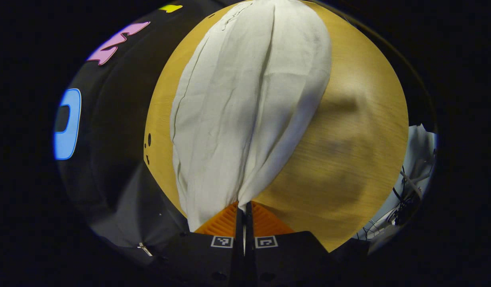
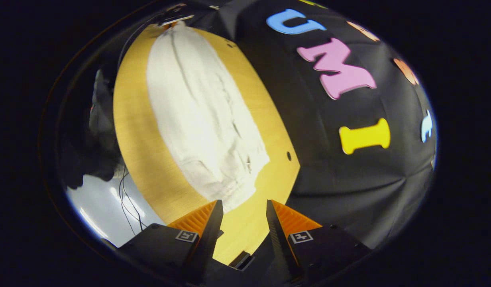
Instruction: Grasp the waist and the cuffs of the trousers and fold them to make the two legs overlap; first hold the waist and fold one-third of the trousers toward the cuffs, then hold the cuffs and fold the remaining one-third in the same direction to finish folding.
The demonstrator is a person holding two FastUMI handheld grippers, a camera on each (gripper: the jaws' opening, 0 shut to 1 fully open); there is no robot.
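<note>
L gripper (image 1: 244,207) jaws pinching trousers (image 1: 245,107); R gripper (image 2: 240,209) jaws apart, just short.

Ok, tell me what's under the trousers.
The white trousers lie on the wooden table, which shows bare around them. The tabletop beneath the cloth is covered. The left gripper pinches one end; the right gripper hangs open.

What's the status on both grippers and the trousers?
Left gripper shut on trousers edge. Right gripper open, above table. Nothing in the way.
</note>
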